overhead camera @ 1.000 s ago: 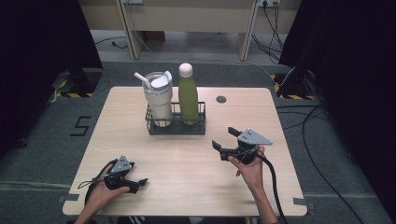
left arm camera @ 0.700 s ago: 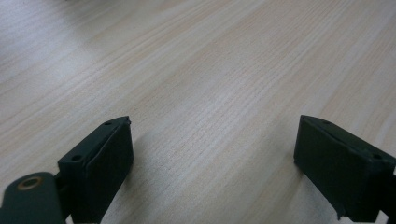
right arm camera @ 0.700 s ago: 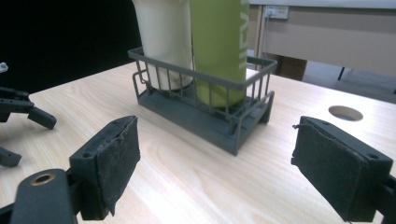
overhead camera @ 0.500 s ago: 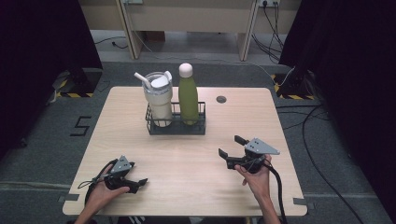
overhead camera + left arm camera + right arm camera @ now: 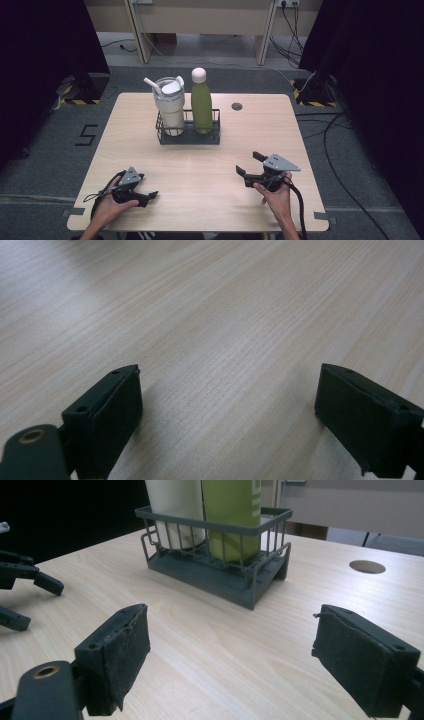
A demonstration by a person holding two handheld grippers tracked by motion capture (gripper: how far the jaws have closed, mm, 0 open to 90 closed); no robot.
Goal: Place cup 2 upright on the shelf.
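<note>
A dark wire basket (image 5: pixel 188 140) stands on the far middle of the wooden table (image 5: pixel 200 175). It holds a white tumbler (image 5: pixel 170 102) with a straw on its left and a green bottle (image 5: pixel 202 102) with a white cap on its right. My left gripper (image 5: pixel 148 186) rests near the front left corner, open and empty, with bare wood between its jaws (image 5: pixel 227 415). My right gripper (image 5: pixel 247 163) is held low at the front right, open and empty, and points toward the basket (image 5: pixel 200 572), well short of it.
A round cable hole (image 5: pixel 237 106) sits in the tabletop right of the basket. The left gripper (image 5: pixel 25 580) shows at the left edge of the right gripper view. Cables lie on the grey floor beyond the table's right side.
My right gripper has come back toward the table's near edge and dropped lower, still open. The left gripper has not moved.
</note>
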